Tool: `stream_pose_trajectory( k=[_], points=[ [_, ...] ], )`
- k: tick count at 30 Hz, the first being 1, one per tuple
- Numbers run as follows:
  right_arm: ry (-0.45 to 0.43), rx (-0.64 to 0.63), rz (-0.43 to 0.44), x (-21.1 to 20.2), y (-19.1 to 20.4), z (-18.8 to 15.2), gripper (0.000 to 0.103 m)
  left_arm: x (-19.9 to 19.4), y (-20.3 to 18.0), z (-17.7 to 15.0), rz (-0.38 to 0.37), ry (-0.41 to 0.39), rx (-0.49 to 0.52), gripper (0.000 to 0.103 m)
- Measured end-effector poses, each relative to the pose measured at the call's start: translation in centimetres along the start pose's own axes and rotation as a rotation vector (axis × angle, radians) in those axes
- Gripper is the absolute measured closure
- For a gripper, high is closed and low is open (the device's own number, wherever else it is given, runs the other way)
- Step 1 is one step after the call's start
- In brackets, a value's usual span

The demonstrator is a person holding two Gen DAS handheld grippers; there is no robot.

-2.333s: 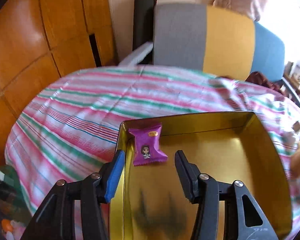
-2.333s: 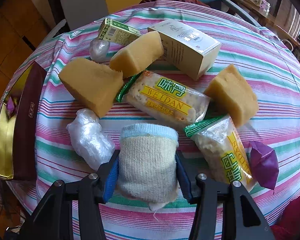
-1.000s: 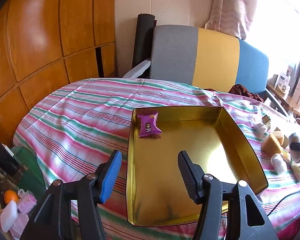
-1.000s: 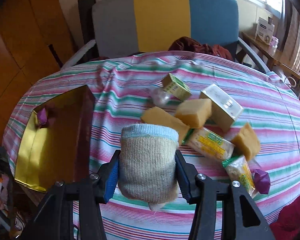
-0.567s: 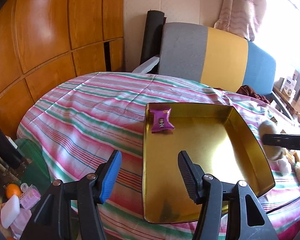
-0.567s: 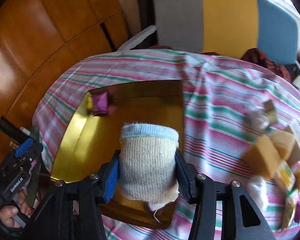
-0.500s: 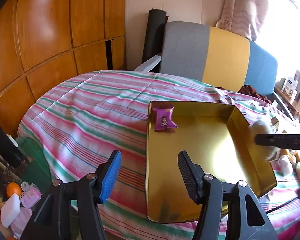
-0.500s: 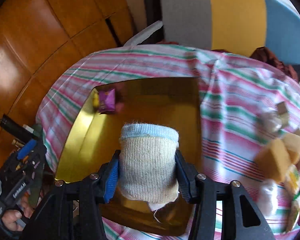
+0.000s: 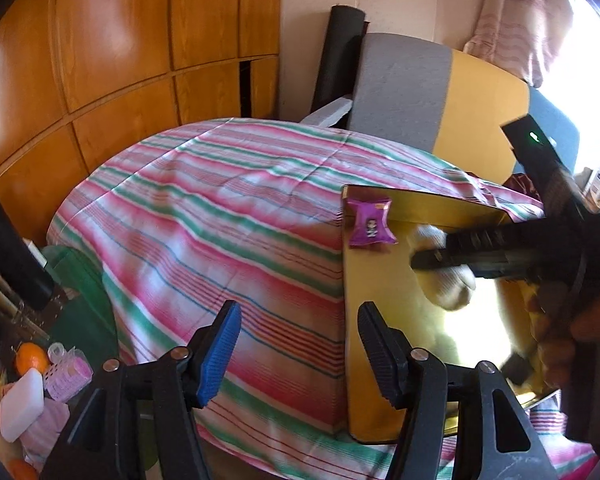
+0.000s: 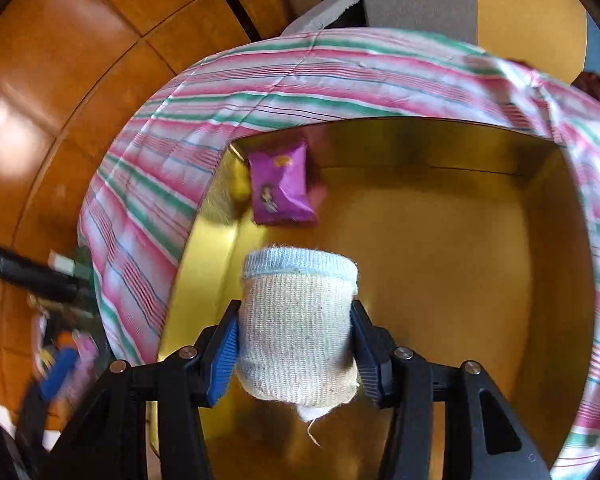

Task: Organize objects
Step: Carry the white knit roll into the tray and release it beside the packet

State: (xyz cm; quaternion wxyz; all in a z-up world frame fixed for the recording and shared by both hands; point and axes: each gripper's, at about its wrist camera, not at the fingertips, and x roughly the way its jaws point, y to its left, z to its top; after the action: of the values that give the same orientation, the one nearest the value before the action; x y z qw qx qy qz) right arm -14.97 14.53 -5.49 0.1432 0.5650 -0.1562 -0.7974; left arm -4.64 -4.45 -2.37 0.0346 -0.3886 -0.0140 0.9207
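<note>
Gripping the rolled sock (image 10: pixel 296 332) over the gold tray (image 10: pixel 440 280), your right tool (image 10: pixel 296 344) is loosening; your left tool (image 9: pixel 296 340) hangs open, empty.

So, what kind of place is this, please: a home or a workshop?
Most likely a room in a home. A round table under a striped cloth, a padded chair behind it, wood-panelled walls and a curtained window suggest it.
</note>
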Motion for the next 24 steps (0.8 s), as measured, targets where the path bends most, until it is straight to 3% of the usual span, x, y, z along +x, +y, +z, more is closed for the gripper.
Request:
stream_pose_trajectory(
  k=[4,8,24],
  points=[
    [-0.015,0.064,0.070,0.4,0.1,1.1,0.049,0.4,1.1,-0.2,0.022,0.013,-0.025,0.040],
    [-0.045,0.047,0.081,-0.7,0.0,0.6,0.048,0.9,1.6,-0.4,0.030,0.023,-0.036,0.040],
    [-0.184,-0.036,-0.052,-7.9,-4.1,-6.1,0.048,0.2,-1.0,-0.8,-0.025,0.019,0.013,0.035]
  ],
)
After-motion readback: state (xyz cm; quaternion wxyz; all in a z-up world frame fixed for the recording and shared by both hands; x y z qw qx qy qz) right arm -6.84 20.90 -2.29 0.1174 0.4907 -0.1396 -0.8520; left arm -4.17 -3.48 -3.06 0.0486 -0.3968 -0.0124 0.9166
